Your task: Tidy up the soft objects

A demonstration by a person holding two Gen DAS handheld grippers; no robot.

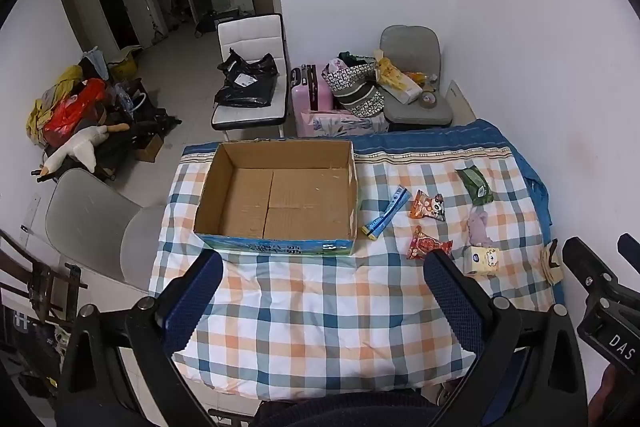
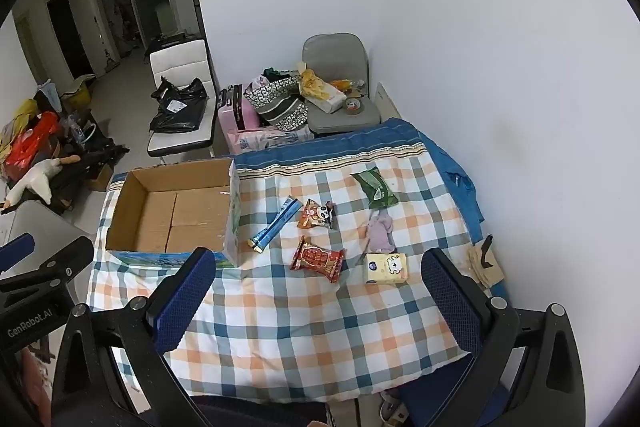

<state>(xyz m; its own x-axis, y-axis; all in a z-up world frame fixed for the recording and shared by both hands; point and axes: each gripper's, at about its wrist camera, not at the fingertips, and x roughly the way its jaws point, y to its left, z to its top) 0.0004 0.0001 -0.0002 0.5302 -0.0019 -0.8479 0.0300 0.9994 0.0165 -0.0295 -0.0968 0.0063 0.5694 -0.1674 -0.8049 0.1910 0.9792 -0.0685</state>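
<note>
While both tools hang above the near edge of the checked quilt (image 1: pixel 320 307), the left gripper (image 1: pixel 324 291) has its blue-padded jaws spread wide with nothing between them, and the right gripper (image 2: pixel 320 287) is likewise spread and holds nothing. Landmark: open cardboard box (image 1: pixel 276 195), empty, standing on the far left part of the quilt. Item 1: long blue packet (image 2: pixel 274 224), lying slantwise just beside the box's right wall, not touching it as far as can be told. Item 2: orange panda-print snack pack (image 2: pixel 318 214), right of the box, just past the blue packet. Item 3: red snack pack (image 2: pixel 318 259), right of the box's near corner and nearer the grippers than the panda pack. Item 4: yellow tissue pack (image 2: pixel 386 269), further right of the box, near the red pack. Item 5: pale purple soft cloth (image 2: pixel 380 233), touching the tissue pack's far edge. Item 6: green pouch (image 2: pixel 374 189), well right of the box, level with its far half. Item 7: brown paper item (image 2: pixel 486 263), farthest from the box, at the quilt's right edge beside the white wall (image 2: pixel 500 67). Beyond the box: white chair (image 1: pixel 252 67) carrying a black bag (image 1: pixel 246 79).
</note>
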